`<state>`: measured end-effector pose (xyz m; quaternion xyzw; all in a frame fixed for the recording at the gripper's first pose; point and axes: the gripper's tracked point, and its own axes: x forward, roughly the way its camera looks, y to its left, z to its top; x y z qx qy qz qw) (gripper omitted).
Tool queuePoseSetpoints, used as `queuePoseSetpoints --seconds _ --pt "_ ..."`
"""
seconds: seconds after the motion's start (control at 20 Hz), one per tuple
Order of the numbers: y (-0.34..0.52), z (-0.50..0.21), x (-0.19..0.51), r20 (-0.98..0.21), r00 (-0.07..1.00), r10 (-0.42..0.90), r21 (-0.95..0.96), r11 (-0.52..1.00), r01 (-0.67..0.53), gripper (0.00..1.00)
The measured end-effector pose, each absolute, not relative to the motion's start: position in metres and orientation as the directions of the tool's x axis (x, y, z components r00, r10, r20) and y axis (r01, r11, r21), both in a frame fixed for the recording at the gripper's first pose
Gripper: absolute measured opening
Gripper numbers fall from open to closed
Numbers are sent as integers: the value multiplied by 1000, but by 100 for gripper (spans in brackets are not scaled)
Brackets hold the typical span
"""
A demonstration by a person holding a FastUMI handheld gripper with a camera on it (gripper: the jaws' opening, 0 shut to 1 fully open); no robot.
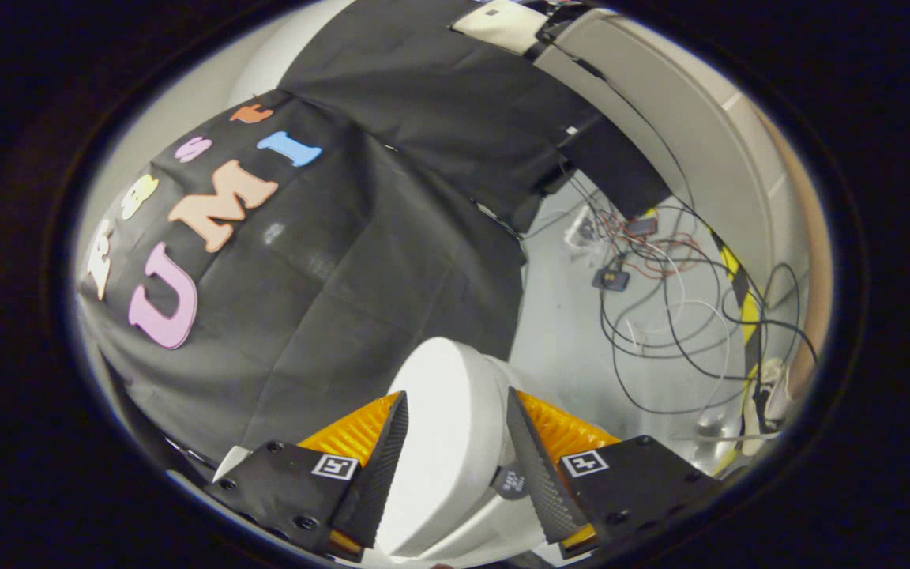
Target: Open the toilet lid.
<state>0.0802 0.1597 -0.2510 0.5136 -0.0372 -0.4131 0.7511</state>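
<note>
The white toilet lid [443,442] fills the gap between my two fingers, and its rounded edge reaches a little beyond the tips. My gripper [457,395] is shut on the lid, one finger pressing on each face. The view is tilted, so the lid appears lifted and stands nearly edge-on to me. Just right of the lid, by the right finger, a strip of the white toilet body [502,506] shows. The rest of the toilet is hidden below the fingers.
The black cloth booth wall [360,261] hangs close behind the lid. To the right is grey floor [565,348] with a tangle of cables [660,300] and small devices. Beyond that lie a yellow-black taped strip [743,300] and a grey panel [684,134].
</note>
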Motion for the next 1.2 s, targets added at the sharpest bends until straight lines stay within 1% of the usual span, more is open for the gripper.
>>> queuePoseSetpoints --seconds 0.2,0.3,0.35,0.4,0.45,0.55,0.6,0.7,0.85,0.9,1.0,1.2 --pt "194 -287 88 -454 679 -577 782 106 614 48" --pt "205 -301 97 -493 698 -520 778 96 621 39" --pt "206 -314 97 -537 686 -491 758 76 648 34" --pt "209 -328 111 -553 697 -457 758 71 648 30" --pt "214 -323 106 -547 706 -449 770 61 635 26" --pt "219 -315 111 -527 733 -430 789 71 610 26" --pt "217 -315 108 -541 725 -426 774 85 628 26" --pt "219 -313 107 -526 738 -423 788 84 610 12" --pt "219 -305 111 -509 744 -433 786 119 607 11" --pt "221 -302 112 -510 744 -431 774 148 616 9" --pt "223 -288 111 -507 743 -437 749 203 630 7" --pt "226 -242 115 -449 763 -464 706 339 622 6"
